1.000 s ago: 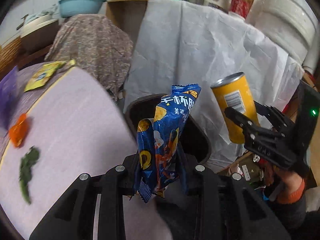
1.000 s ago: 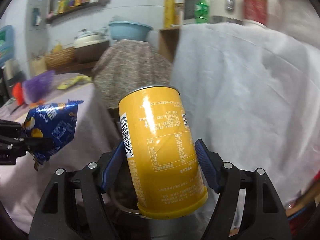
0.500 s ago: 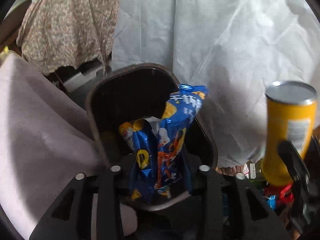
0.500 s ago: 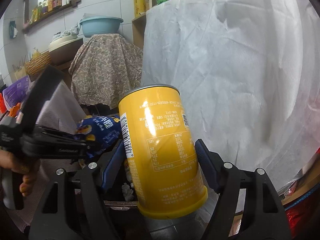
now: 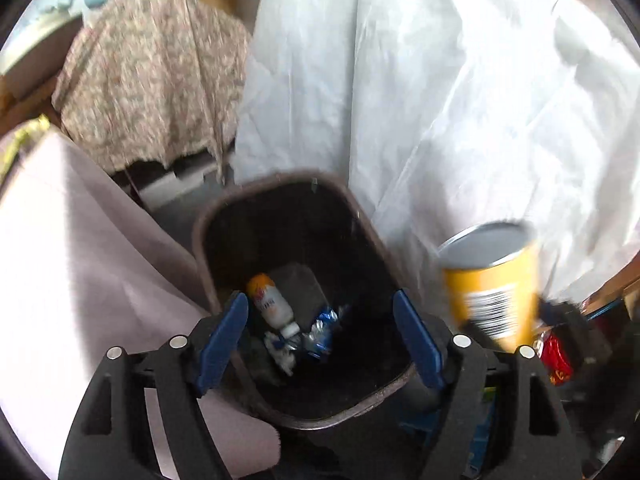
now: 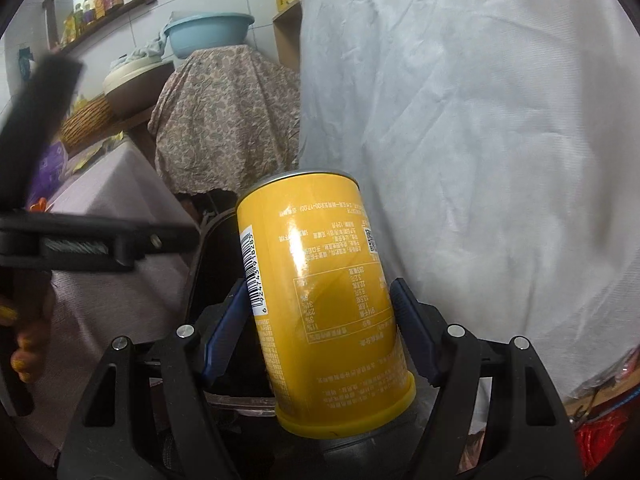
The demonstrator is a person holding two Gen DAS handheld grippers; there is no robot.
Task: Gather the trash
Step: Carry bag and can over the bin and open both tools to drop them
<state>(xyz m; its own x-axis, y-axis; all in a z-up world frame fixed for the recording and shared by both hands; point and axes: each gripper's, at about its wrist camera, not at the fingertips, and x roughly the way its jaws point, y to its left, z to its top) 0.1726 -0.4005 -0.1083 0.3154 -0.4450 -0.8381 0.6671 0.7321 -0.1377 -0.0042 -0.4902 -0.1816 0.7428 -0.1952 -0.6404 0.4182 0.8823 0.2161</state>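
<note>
1. Left gripper (image 5: pixel 320 344) w/ blue pads – jaws opening, nothing between them, hanging over the dark brown plastic trash bin (image 5: pixel 280 196).
2. Crumpled blue foil snack bag (image 5: pixel 322 330) lies on bin floor, beside a small white-orange bottle (image 5: pixel 269 302) at its 9 o'clock.
3. Right gripper (image 6: pixel 320 336) – clenched on tall yellow cylindrical can (image 6: pixel 320 288), upright, at bin's 3 o'clock.

Left wrist view steeply down into bin (image 5: pixel 296 216), right wrist view shallower, both sharing bin, can (image 6: pixel 320 300)
</note>
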